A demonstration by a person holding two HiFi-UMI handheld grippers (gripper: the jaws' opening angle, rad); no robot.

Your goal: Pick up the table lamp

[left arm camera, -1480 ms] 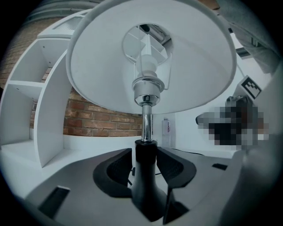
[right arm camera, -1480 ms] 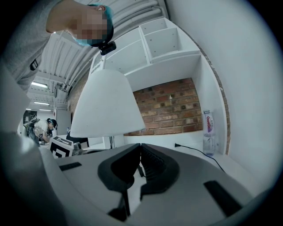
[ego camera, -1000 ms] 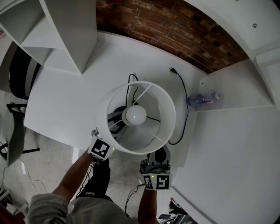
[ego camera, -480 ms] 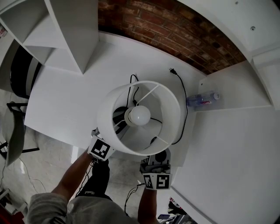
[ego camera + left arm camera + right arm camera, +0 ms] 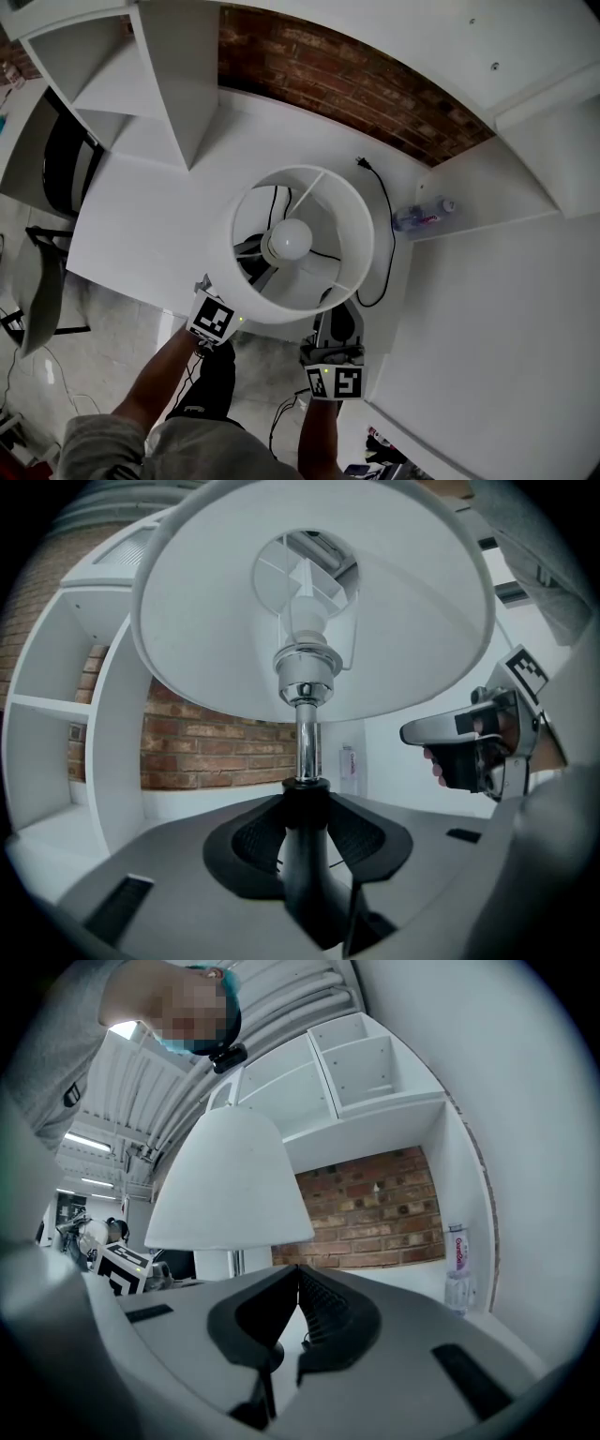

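Pinching the black lower stem of the lamp, the left claw (image 5: 306,829) has its two pads pressed on either side of it. Right above this claw the tall white table lamp with a shiny metal pole (image 5: 302,733) stands straight up, and its wide, round white shade (image 5: 234,277) spreads over the claw like an umbrella. The right claw (image 5: 298,1283) sits just beside the lamp, with its pads pressed together and nothing thick between them. A thin dark line shows low in its gap, but I cannot tell what it is.

The lamp looks top-heavy, so it may wobble. The shade seems thin and easy to dent, and the bulb can break. The stiff stem is the best place to hold, low down, where the left claw has it. The metal pole may be slippery.

A thin black cord (image 5: 393,239) trails off across the white table (image 5: 159,216), past a clear plastic bottle (image 5: 422,214).

Compared with a second ago, both claws and the lamp have come up a little.
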